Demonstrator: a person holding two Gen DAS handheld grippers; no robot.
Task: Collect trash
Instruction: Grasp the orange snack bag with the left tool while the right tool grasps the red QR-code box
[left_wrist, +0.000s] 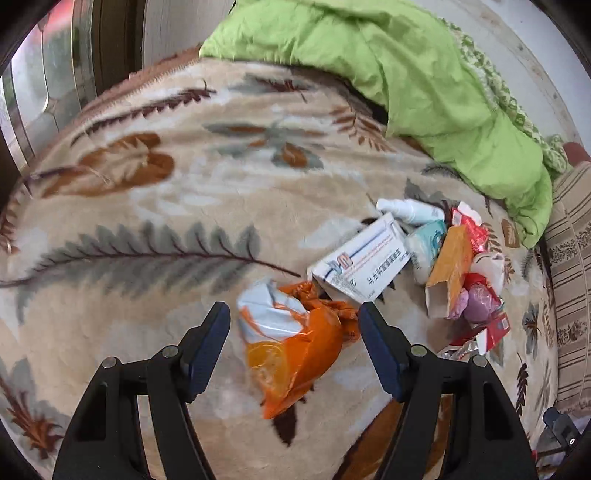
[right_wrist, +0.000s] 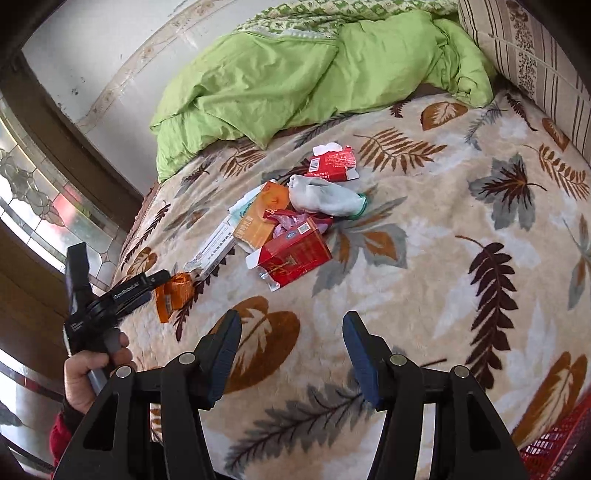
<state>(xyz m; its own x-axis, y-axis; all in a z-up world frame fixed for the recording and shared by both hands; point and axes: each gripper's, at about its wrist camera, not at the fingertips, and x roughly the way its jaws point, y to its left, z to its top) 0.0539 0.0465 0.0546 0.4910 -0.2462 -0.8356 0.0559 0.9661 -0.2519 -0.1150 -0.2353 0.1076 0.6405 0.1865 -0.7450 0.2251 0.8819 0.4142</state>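
On the bed's leaf-patterned blanket (right_wrist: 424, 236), the left gripper (left_wrist: 293, 325) hangs with its jaws apart on either side of an orange plastic wrapper (left_wrist: 295, 343), pads clear of it, likely lined up so one squeeze takes the nearest piece first. The right gripper (right_wrist: 291, 332) is also parted and empty, over bare blanket short of the pile, probably waiting for its own pick. Beyond lies the trash, heaped together: one white medicine box (left_wrist: 364, 264), one orange carton (left_wrist: 448, 269), two red packets (right_wrist: 295, 258) (right_wrist: 332, 162), one white spray bottle (left_wrist: 410, 210), one pale crumpled wad (right_wrist: 321, 199). A green quilt (right_wrist: 295, 81) is bunched against the wall.
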